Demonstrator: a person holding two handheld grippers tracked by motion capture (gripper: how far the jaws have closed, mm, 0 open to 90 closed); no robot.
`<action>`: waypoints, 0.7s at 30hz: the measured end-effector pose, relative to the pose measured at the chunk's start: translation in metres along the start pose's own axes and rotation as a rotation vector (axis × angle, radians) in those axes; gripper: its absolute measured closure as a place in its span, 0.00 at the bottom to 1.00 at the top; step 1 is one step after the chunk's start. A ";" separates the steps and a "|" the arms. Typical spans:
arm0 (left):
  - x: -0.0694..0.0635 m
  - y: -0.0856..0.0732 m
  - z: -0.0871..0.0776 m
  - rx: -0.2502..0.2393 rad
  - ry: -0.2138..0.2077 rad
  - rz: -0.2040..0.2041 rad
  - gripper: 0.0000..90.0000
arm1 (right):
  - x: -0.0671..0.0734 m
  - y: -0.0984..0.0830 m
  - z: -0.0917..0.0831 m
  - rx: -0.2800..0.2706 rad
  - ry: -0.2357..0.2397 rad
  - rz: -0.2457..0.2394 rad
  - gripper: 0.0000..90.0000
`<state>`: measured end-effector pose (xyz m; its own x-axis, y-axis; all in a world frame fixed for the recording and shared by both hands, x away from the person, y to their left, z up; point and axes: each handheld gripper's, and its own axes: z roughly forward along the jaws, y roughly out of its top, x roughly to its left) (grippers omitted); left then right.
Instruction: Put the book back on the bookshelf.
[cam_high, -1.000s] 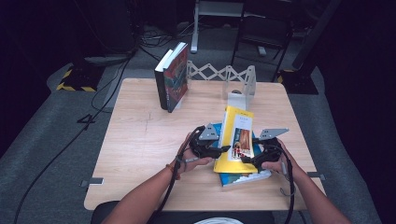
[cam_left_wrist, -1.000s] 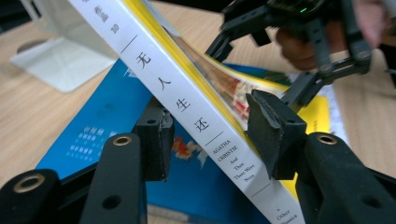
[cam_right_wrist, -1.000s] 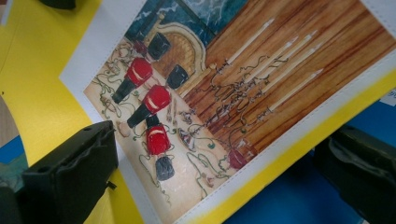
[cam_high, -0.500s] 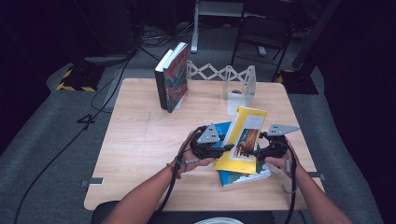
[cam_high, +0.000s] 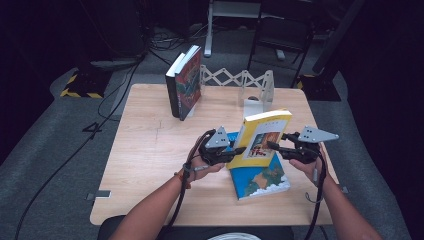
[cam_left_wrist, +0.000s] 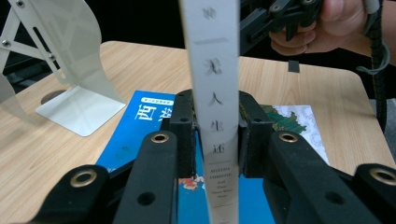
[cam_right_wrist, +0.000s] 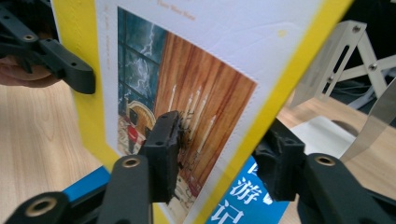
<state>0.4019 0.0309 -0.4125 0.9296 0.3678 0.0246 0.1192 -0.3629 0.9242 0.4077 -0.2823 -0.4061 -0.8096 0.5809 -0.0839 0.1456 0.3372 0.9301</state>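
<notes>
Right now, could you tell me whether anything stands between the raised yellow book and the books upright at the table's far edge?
Nothing visible does: bare table lies between the yellow book and the upright books; the white bookend stands off to the side.

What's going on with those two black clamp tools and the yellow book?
A person holds a black gripper in each hand and is lifting a yellow paperback book off a blue book lying flat on the wooden table. The left gripper is clamped across its spine; the right gripper has just been closing on its cover. The book stands nearly upright between them. Farther back, two books lean against a white expanding rack.
</notes>
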 end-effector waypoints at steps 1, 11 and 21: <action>0.000 0.000 0.000 0.000 0.000 0.000 0.81 | 0.000 0.000 0.000 0.000 0.000 0.000 0.61; -0.001 0.012 -0.004 -0.019 0.021 0.050 0.73 | 0.010 0.002 0.001 -0.009 0.009 -0.046 0.67; -0.002 0.032 -0.003 -0.007 -0.008 0.060 0.62 | 0.012 0.002 0.000 -0.008 0.003 -0.057 0.67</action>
<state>0.4028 0.0211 -0.3819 0.9376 0.3391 0.0772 0.0605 -0.3777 0.9239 0.3983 -0.2745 -0.4051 -0.8181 0.5587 -0.1362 0.0946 0.3643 0.9265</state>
